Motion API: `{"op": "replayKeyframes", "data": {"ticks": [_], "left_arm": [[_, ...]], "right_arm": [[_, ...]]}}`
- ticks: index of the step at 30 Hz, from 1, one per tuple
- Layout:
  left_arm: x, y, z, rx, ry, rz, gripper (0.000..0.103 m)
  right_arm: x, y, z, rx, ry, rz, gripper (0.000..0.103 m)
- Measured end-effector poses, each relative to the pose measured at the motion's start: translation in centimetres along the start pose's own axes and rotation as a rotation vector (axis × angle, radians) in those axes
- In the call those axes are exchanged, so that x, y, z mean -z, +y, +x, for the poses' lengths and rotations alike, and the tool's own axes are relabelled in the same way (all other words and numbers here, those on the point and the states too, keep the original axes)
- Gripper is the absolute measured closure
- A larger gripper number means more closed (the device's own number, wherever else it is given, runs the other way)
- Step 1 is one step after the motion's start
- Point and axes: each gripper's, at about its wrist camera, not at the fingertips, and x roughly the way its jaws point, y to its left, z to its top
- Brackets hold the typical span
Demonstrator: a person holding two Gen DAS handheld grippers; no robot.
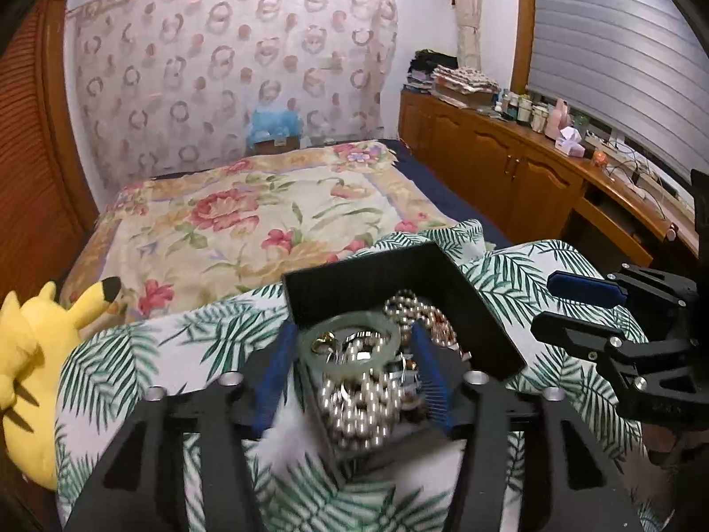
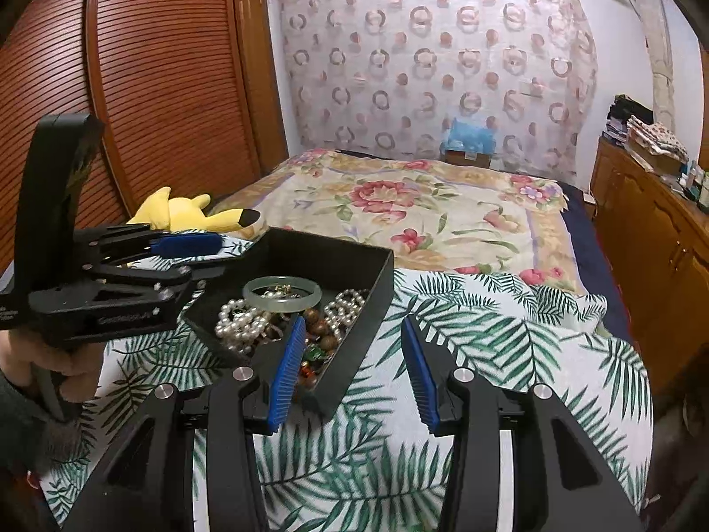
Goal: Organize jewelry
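Left gripper (image 1: 350, 363) spread around smooth jade bangle (image 1: 350, 346), right gripper (image 2: 354, 368) wide, pearl strands (image 2: 239, 323) in black box (image 2: 354, 261)

Access around black tray (image 2: 354, 261) on palm-print cover (image 2: 509, 346).
Tray walls hem the heaped jewelry, jade bangle (image 2: 282, 298) topmost; left gripper (image 2: 195, 261) blocks the tray's left edge. Cover at lower right lies open; yellow plush (image 2: 177, 213) occupies far left.
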Motion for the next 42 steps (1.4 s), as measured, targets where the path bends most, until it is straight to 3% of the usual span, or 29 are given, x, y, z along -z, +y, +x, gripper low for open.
{"op": "replayKeyframes", "data": {"ticks": [4,6,12,18,31,42], "left_arm": [[1.3,-0.2,-2.3,-0.027,-0.013,-0.012,0.022],[1.8,-0.3,-2.9,-0.043,-0.014,-0.016,0.012],[3.9,-0.5,-4.9,-0.082,0.001,-0.032,0.008],[6.0,-0.7,-6.6,-0.082,0.01,-0.048,0.008],[9.2,-1.7,-11.8,-0.108,-0.043,-0.083,0.008],[9.1,-2.3,-16.8,-0.151,-0.138,-0.08,0.008]], "right_arm": [[0.8,1.2,-1.3,0.02,-0.012,0.004,0.056],[1.1,1.6,-1.8,0.033,-0.018,0.008,0.05],[2.3,2.5,-3.5,0.093,-0.039,0.036,0.02],[3.7,3.5,-5.1,0.147,-0.063,0.06,0.003],[6.0,5.7,-9.9,0.169,-0.135,0.097,0.003],[5.9,6.8,-14.3,0.169,-0.228,0.113,0.003]]}}
